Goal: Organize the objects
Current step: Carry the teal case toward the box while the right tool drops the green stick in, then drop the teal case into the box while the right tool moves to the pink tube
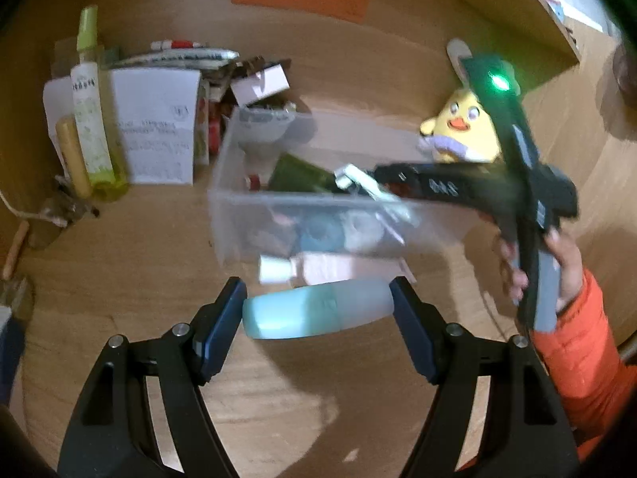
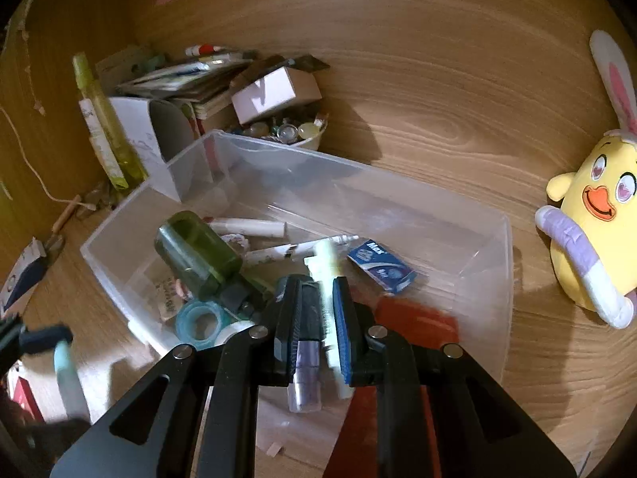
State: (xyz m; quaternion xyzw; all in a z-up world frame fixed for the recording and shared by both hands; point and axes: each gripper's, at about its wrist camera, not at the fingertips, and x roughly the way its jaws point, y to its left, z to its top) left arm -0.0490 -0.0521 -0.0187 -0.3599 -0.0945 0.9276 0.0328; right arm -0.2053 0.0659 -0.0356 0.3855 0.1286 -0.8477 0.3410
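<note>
Right now the left gripper (image 1: 318,310) has its two blue pads spread about as wide as a pale blue bottle (image 1: 318,308), which is pinched between them. The bottle lies crosswise, its long axis running from one pad to the other, the bluer end toward the left pad and the paler, rounded end toward the right pad. It hangs above the wooden table (image 1: 139,247), just in front of the near wall of a clear plastic bin (image 1: 239,215).

The right gripper (image 2: 318,310) is nearly closed, its pads squeezed on a thin white pen (image 2: 326,279). The pen's long axis runs along the fingers, its capped end poking forward past the tips toward the far side of the bin; its other end reaches back between the pads. Gripper and pen hang over the open bin (image 2: 505,263).

Inside the bin lie a dark green bottle (image 2: 199,255) on its side, a roll of blue tape (image 2: 197,320), two white pens (image 2: 254,227) lying across the bottom, and a small blue box (image 2: 382,267).

A yellow plush chick (image 2: 589,223) sits on the table to the right of the bin, apart from it. A tall yellow-green spray bottle (image 1: 89,119) stands near a white box (image 1: 159,123) behind the bin to the left.
</note>
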